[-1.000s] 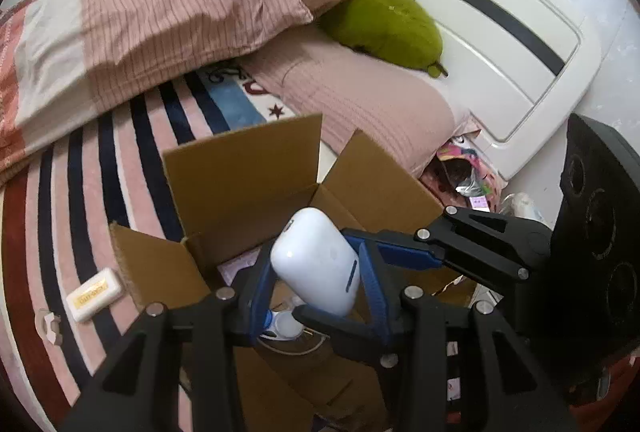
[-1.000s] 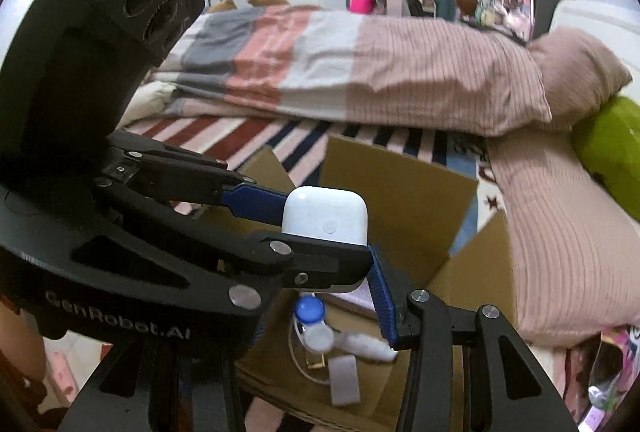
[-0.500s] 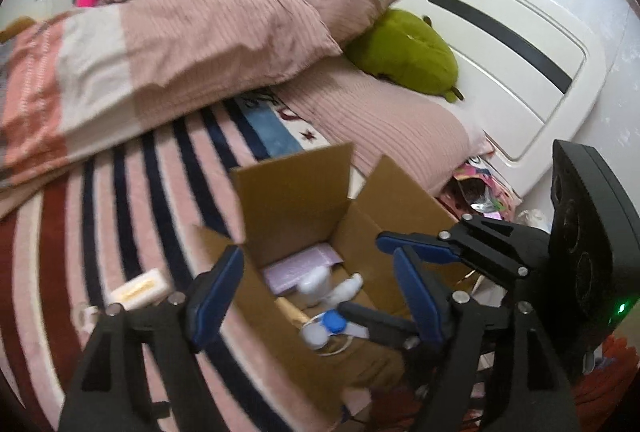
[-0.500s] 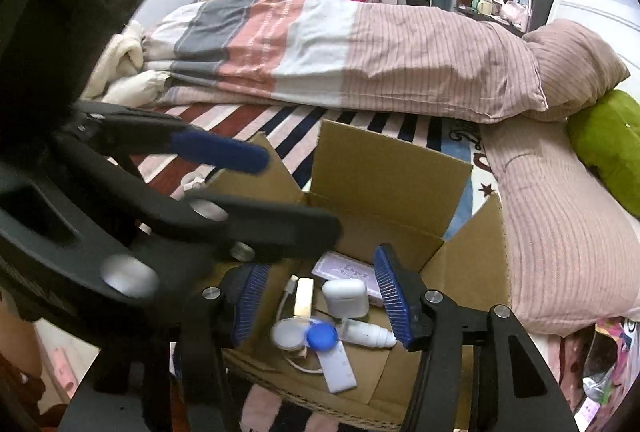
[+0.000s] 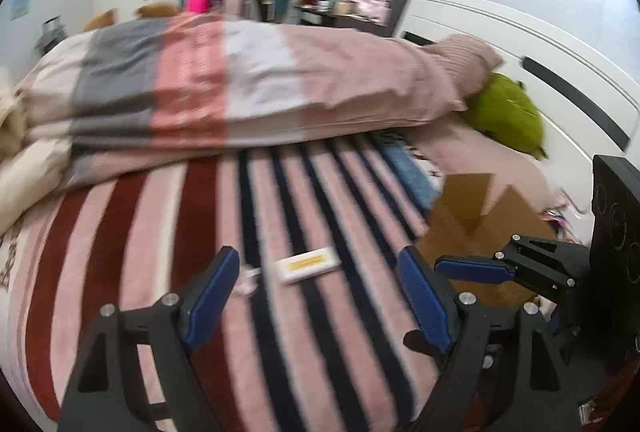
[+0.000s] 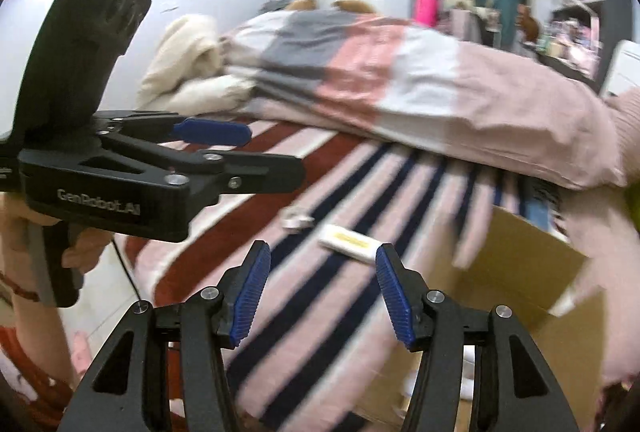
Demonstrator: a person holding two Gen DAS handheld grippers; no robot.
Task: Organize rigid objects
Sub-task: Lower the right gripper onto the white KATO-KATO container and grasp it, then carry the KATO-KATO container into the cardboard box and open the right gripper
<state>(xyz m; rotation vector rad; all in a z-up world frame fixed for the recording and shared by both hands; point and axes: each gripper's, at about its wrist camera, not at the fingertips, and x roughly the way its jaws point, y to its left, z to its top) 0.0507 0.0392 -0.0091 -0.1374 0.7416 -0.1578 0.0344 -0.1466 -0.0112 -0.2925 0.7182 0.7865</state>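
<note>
On the striped bedspread (image 5: 132, 252) both grippers hang with nothing between their blue pads. From the left wrist view, the left gripper (image 5: 316, 296) has its jaws spread wide, and a flat white case with a yellow label (image 5: 307, 264) lies on the stripes just ahead of the gap, clear of both fingers. Just to the left of it sits a small white crumpled item (image 5: 247, 282) (too blurred to name). The cardboard box (image 5: 476, 216) stands to the right with its flaps up, close to the pink pillow (image 5: 492, 148) and the green plush (image 5: 508, 116) by the white headboard (image 5: 520, 44). The right gripper (image 5: 472, 268) reaches in from the right edge in front of the box.

From the right wrist view, the right gripper (image 6: 320, 288) is likewise parted and empty, the white case (image 6: 349, 241) lying on the bedspread beyond its fingertips, and the crumpled item (image 6: 297, 219) farther left. The box (image 6: 516, 272) is at lower right, its inside mostly hidden by the gripper frame. The left gripper (image 6: 224, 148) crosses the upper left, jaws apart. A folded striped duvet (image 6: 380, 76) lies across the far side of the bed
</note>
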